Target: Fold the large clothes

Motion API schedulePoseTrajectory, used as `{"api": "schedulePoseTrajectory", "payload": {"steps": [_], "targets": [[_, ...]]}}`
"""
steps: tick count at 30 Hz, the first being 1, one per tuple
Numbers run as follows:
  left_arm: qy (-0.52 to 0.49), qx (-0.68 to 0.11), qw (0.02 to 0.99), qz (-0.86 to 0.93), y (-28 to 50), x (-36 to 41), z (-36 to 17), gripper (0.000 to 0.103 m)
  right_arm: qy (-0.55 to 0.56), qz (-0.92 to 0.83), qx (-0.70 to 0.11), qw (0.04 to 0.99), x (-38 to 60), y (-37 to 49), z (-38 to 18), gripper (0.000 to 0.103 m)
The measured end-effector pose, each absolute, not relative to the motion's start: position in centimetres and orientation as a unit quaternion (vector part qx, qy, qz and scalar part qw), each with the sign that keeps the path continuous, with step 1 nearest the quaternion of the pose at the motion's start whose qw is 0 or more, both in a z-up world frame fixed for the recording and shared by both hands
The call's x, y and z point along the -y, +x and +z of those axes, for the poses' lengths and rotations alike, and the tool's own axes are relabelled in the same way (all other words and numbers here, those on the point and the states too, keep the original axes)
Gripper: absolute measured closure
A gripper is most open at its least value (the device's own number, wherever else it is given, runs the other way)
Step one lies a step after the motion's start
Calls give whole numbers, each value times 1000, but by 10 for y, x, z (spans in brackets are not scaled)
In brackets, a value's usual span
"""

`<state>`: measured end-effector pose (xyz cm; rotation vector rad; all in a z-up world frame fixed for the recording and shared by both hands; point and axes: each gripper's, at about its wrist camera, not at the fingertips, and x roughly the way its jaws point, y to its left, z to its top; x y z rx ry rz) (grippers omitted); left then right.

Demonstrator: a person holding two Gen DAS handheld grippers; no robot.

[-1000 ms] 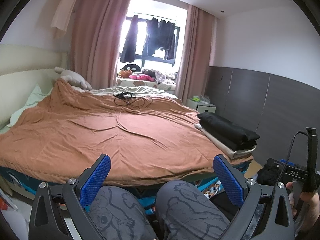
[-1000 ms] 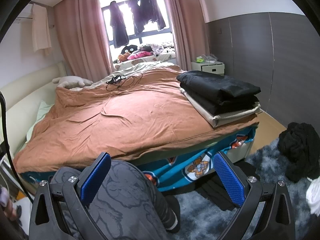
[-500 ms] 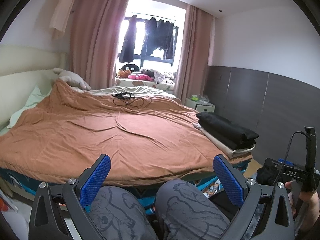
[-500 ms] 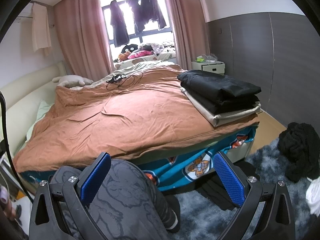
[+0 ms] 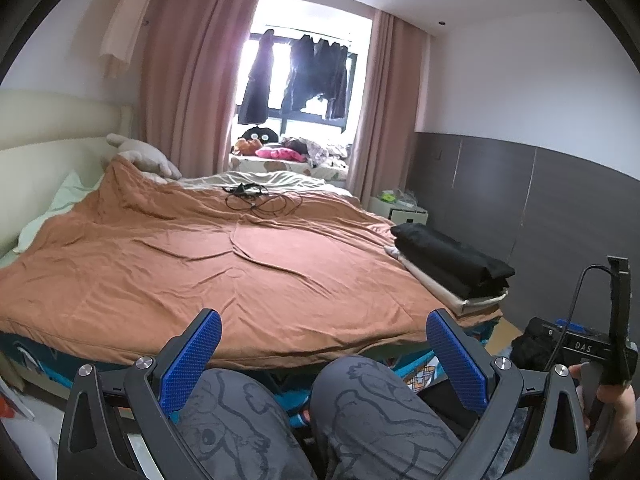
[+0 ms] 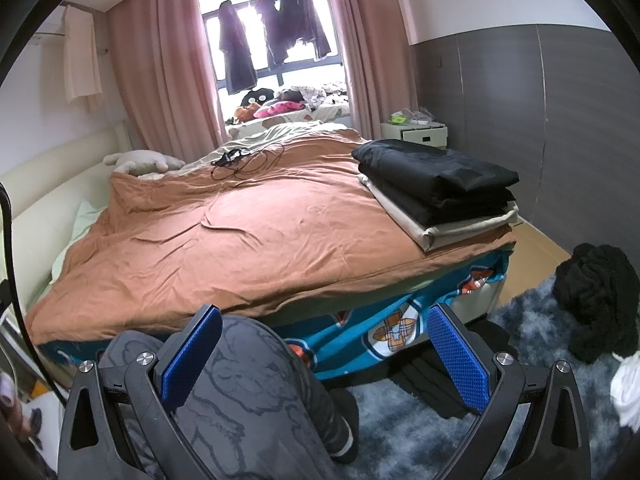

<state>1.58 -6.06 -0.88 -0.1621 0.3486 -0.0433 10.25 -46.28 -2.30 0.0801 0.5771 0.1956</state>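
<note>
Both hand-held grippers are held low over the person's knees, facing the bed (image 5: 248, 280), and neither is engaged with any fabric. The left hand-held gripper (image 5: 324, 360) is seen with its blue pads well apart and nothing between them; the right hand-held gripper (image 6: 324, 360) is likewise spread wide and empty.

A folded stack (image 6: 440, 188) of black and beige garments is set at the bed's right near corner, squared to the edge, presumably to keep the finished work out of the folding area. The brown cover (image 6: 248, 232) is left spread across the bed, judged to serve as the working surface. A dark heap of clothing (image 6: 596, 300) lies on the grey rug (image 6: 400, 420) to the right (probably the next item to be folded, though this cannot be confirmed). It is well apart from both grippers.

Items noted as obscured:
- The heap's type and size cannot be determined; it is bunched and partly cut off at the frame edge.
- A white item at the lower right of the right wrist view is cropped and unidentified.
- The floor directly below the grippers is hidden by the legs (image 5: 360, 420).
- The tangled cable (image 5: 260, 200) on the far side of the bed is too small to be identified further.
</note>
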Motion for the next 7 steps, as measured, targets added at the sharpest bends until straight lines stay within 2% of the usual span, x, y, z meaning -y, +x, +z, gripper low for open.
{"api": "schedulePoseTrajectory", "payload": {"steps": [7], "targets": [[-79,-166,983,-25,7,63,-7,0,40,94,-276,956,467,90,-21,0]]}}
